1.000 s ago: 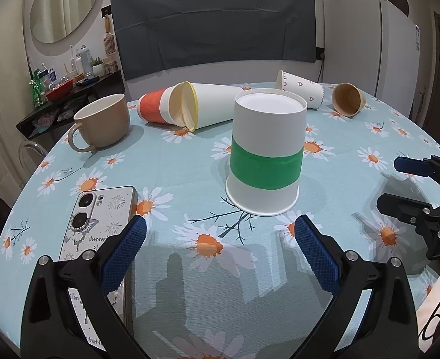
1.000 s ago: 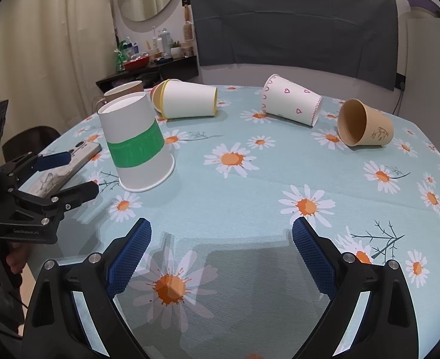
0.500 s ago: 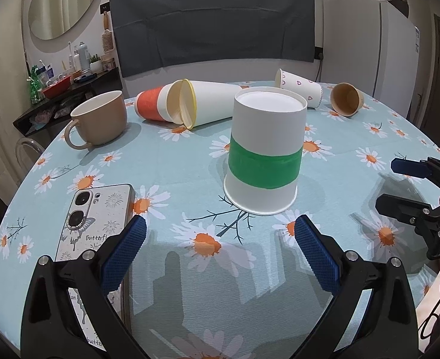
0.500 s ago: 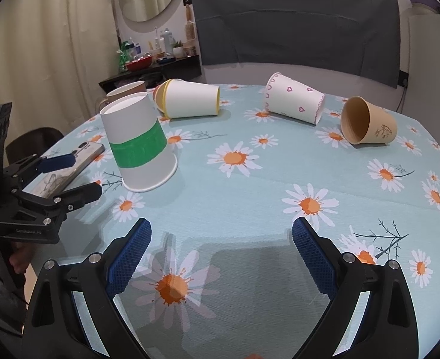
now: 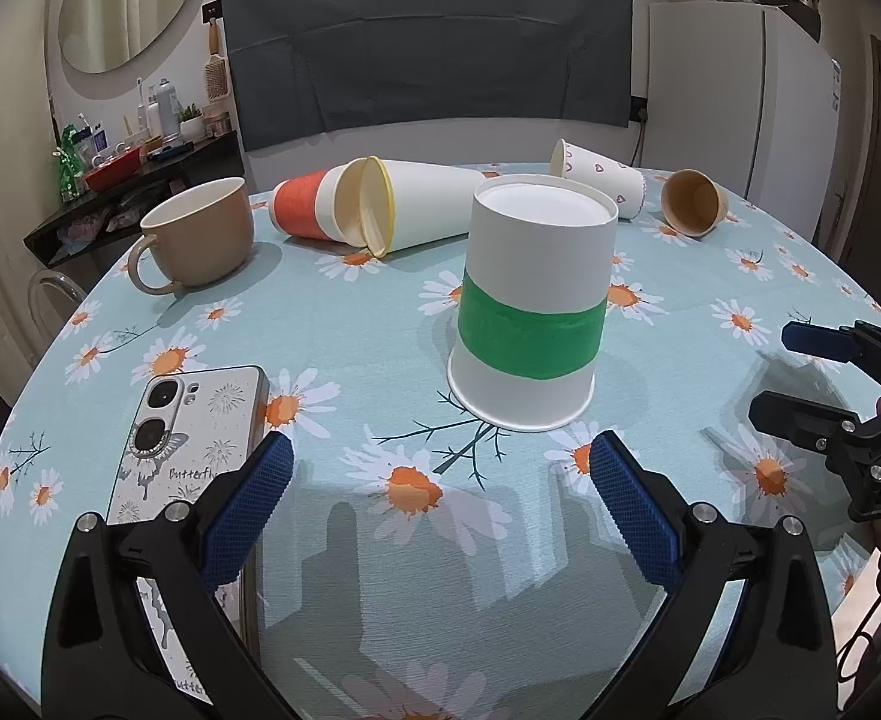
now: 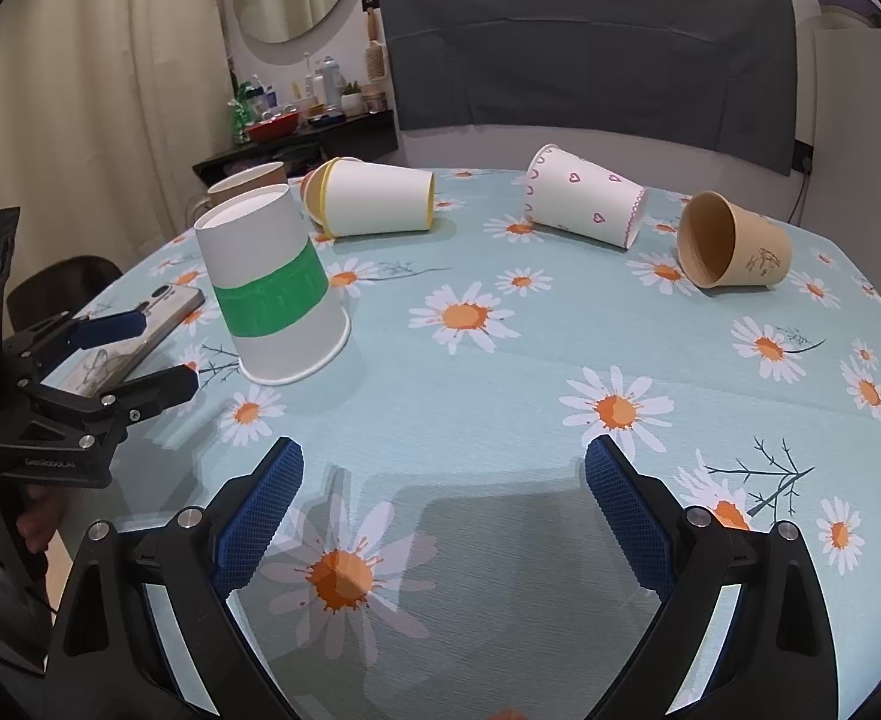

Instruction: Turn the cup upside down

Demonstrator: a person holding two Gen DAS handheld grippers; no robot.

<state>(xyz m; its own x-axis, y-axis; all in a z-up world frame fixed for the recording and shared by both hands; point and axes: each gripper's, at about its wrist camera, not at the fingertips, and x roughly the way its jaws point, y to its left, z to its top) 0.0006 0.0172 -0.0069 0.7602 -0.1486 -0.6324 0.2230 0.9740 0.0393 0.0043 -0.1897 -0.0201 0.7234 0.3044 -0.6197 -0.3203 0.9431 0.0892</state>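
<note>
A white paper cup with a green band (image 5: 530, 306) stands upside down on the daisy tablecloth, rim down; it also shows in the right wrist view (image 6: 272, 294). My left gripper (image 5: 440, 498) is open and empty, just short of the cup and centred on it. My right gripper (image 6: 443, 504) is open and empty over bare cloth, to the right of the cup. Each gripper shows in the other's view: the right one (image 5: 824, 378) and the left one (image 6: 134, 354).
A phone (image 5: 182, 456) lies by my left finger. A tan mug (image 5: 200, 234) stands at back left. A white cup nested with a red one (image 5: 380, 210), a heart-print cup (image 6: 584, 204) and a brown cup (image 6: 734, 249) lie on their sides at the back.
Both grippers have drifted slightly; the view has shifted a little. The green-banded cup has stayed put, and both grippers stay open.
</note>
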